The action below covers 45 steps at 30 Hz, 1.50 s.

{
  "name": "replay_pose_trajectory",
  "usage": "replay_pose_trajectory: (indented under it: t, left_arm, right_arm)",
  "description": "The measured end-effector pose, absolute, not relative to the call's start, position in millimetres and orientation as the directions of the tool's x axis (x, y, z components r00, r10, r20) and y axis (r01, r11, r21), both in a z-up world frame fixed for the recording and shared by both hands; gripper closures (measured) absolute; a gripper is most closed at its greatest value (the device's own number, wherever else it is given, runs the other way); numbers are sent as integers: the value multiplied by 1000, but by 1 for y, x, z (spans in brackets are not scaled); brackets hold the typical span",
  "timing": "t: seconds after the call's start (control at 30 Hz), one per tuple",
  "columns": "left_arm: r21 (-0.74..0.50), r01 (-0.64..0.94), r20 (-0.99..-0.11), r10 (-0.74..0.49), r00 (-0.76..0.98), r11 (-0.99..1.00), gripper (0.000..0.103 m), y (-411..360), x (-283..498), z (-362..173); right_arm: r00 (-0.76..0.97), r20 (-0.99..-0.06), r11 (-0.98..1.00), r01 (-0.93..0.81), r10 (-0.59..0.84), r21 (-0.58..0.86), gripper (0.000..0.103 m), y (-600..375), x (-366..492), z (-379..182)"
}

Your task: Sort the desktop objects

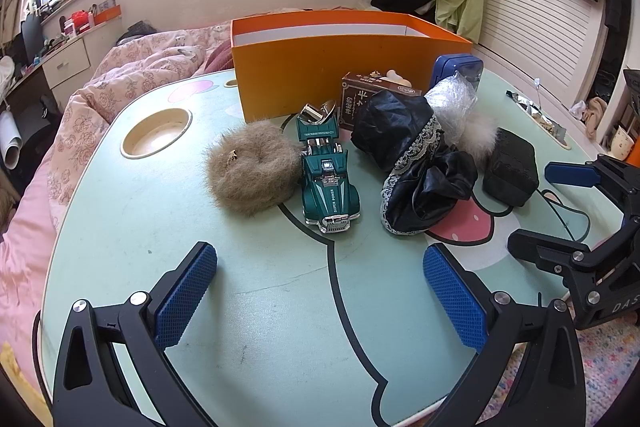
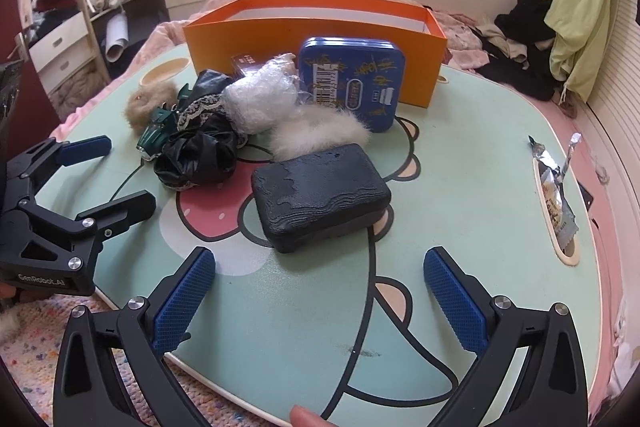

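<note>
We hold the left gripper [image 1: 320, 287] and right gripper [image 2: 320, 291] spread wide, empty, facing the clutter: toy car [image 1: 329, 179], black case [image 2: 322, 195], both before the orange box [image 1: 352, 75], likely their destination.

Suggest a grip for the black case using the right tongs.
Take the black case across its shorter width, coming straight down from above. It lies flat on the table, directly ahead of the open right tongs, with both long sides free; only the white fur puff crowds its far edge.
</note>
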State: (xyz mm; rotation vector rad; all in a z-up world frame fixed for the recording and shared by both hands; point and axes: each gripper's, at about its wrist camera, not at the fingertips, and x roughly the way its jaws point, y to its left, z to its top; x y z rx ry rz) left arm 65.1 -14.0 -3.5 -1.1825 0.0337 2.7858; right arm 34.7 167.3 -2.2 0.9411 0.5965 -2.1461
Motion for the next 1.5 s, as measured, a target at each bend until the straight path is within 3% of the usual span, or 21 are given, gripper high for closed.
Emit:
replay_pose_trajectory:
  t: [1.5]
  left_arm:
    - [-24,-116,-719,97,-688,-993,0,-14,66,-3]
  right_arm:
    - [-477,-763,-632,766,-437,-117,0,167,35,-5]
